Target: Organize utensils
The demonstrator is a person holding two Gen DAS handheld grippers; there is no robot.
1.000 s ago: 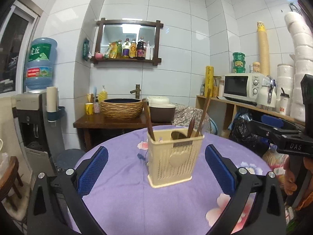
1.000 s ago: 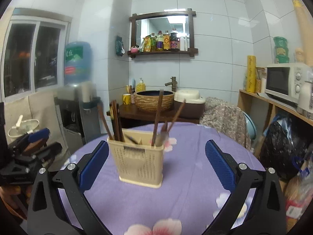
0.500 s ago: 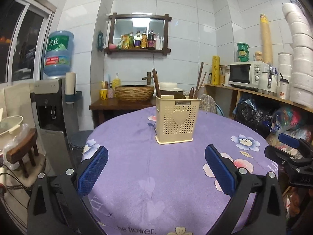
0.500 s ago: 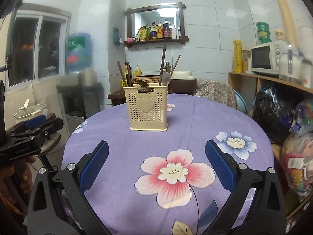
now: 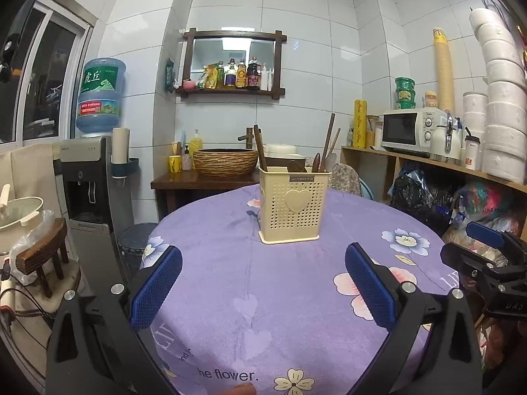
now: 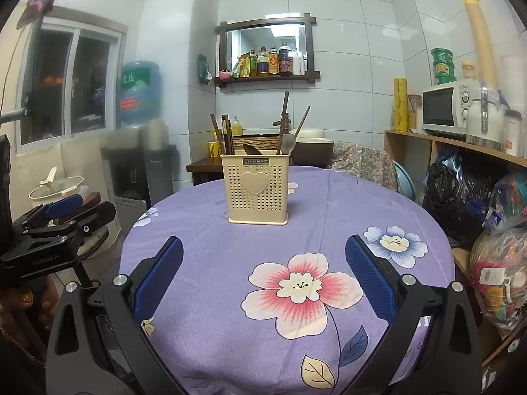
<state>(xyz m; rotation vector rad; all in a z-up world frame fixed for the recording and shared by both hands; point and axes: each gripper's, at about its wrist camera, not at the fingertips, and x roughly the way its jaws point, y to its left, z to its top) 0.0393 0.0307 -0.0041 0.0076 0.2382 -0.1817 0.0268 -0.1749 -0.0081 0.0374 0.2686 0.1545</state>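
A cream perforated utensil holder (image 5: 293,205) (image 6: 256,189) with a heart on its front stands upright on the purple flowered tablecloth (image 5: 280,296). Dark wooden chopsticks (image 6: 225,133) lean in its left side; wooden spoons (image 6: 286,141) and long handles stand in its right side. My left gripper (image 5: 263,283) hangs open at the near table edge, well short of the holder, with nothing between its blue pads. My right gripper (image 6: 263,279) is open too, empty, over a pink flower print (image 6: 301,288). Each gripper appears at the edge of the other's view.
A water dispenser (image 5: 95,171) and a wooden stool (image 5: 42,256) stand left of the round table. Behind it is a dark side table with a woven basin (image 5: 225,161). Right: a shelf with a microwave (image 5: 411,130), stacked white rolls and bags below.
Both grippers have drawn back and down from beside the holder to the near edge of the table. The holder now looks smaller and farther away. Both stayed open and empty.
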